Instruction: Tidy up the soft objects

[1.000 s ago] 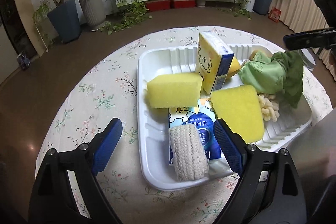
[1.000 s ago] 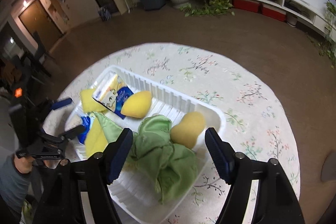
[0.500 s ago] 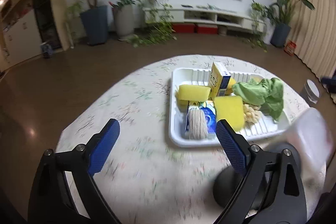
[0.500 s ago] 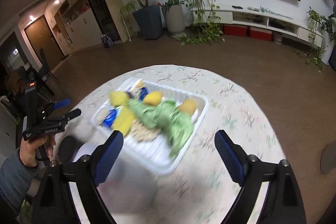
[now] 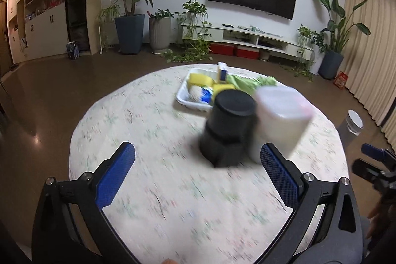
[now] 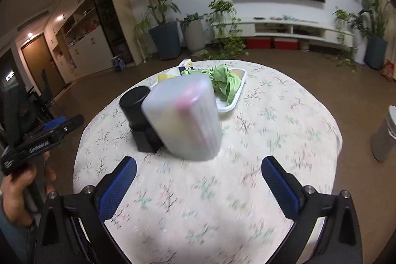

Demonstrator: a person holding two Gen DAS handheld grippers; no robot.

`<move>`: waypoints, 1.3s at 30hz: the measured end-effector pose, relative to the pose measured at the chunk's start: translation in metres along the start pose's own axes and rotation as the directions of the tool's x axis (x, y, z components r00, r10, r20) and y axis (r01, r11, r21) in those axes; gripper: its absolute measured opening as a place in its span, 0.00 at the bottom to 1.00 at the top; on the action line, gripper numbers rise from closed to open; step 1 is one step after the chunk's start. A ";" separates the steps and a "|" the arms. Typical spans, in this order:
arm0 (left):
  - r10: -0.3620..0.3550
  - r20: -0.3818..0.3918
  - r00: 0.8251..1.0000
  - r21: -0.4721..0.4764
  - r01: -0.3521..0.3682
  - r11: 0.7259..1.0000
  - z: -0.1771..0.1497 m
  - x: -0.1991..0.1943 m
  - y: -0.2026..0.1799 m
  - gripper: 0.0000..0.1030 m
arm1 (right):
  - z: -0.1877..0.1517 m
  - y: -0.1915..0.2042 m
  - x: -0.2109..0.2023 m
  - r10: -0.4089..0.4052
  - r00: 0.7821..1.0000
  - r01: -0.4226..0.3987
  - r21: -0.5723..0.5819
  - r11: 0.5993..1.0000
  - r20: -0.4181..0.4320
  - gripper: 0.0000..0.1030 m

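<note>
**Both claws drawn back from the tray, jaws spreading**

Since a second ago both grippers have pulled well away from the white tray [image 5: 183, 92]: then they hung right over it, now it sits small on the far side of the round table [image 5: 153, 130], beyond the black cylinder [image 5: 229, 125].

That landmark is a matte black, round-topped cylinder on a squarish base. Touching or just beside it, on its right in the left wrist view, stands a frosted, translucent plastic container [image 6: 184, 115], rounded and upright, with something pink and yellowish showing faintly inside; motion blur makes the contents hard to name. The tablecloth is pale with a small floral print.

Behind the cylinder, the ribbed tray holds soft things: a yellow sponge block [image 5: 199, 79], a crumpled green cloth [image 6: 225, 83], a cream knitted roll [image 5: 194, 93] and an upright small carton [image 5: 222, 71]. The tray's long axis runs roughly left-right in the left wrist view.

The left gripper [image 5: 197, 173] and right gripper [image 6: 198, 180], both with blue textured pads, are opening wide, with nothing between their jaws. Each hovers on the near side of the cylinder, pointing down toward it.
</note>
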State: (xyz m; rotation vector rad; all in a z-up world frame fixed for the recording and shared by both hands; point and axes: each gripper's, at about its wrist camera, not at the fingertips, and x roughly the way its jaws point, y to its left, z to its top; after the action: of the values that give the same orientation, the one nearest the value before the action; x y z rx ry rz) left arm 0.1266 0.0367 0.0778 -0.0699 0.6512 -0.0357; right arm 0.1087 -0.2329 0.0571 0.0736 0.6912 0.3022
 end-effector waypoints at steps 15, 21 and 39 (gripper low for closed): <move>0.116 -0.017 0.993 0.067 -0.115 0.991 -0.019 -0.028 -0.031 1.00 | -0.014 0.038 -0.039 -0.149 0.983 0.154 -0.036 0.987 0.109 1.00; 0.102 -0.029 0.994 0.053 -0.101 0.993 -0.019 -0.021 -0.031 1.00 | -0.017 0.041 -0.033 -0.155 0.984 0.158 -0.037 0.987 0.083 1.00; 0.061 -0.060 0.996 0.010 -0.060 0.998 -0.020 -0.007 -0.024 1.00 | -0.026 0.052 -0.020 -0.166 0.985 0.169 -0.054 0.984 0.048 1.00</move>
State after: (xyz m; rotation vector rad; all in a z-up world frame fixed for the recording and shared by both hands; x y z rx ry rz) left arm 0.1085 0.0119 0.0679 -0.0408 0.7127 0.0178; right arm 0.0642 -0.1902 0.0583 -0.0328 0.6404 0.1581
